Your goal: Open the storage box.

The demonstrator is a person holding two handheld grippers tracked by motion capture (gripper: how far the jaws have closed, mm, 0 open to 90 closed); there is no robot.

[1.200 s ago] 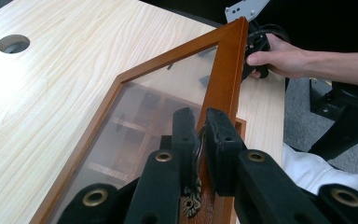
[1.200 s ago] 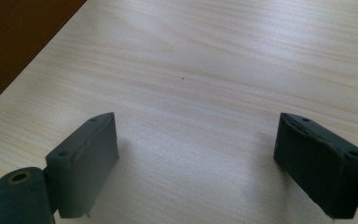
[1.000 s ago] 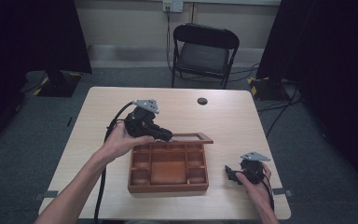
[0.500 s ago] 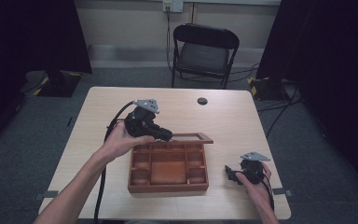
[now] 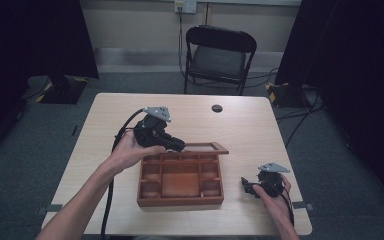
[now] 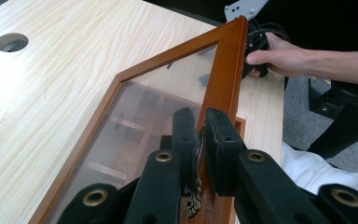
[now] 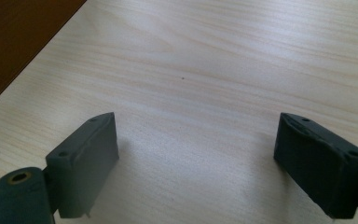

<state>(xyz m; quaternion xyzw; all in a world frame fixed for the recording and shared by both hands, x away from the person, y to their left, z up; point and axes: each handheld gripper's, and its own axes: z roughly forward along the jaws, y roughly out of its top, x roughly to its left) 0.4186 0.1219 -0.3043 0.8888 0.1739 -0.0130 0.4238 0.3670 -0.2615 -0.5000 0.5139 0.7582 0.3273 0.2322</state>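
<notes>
Between the left tool's [image 6: 198,133] clenched jaws sits the box lid's frame [image 6: 226,70]; right tool [image 7: 196,158] gapes.

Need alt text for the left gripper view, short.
The left gripper is shut on the wooden frame of a glass-paned box lid, which is raised over the box's compartments. Beyond the lid, on the light wood table, a hand holds the right gripper.

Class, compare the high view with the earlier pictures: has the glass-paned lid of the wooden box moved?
No. The glass-paned lid sits equally raised above the wooden compartment box, judged against the round table hole; the left gripper grips it.
</notes>
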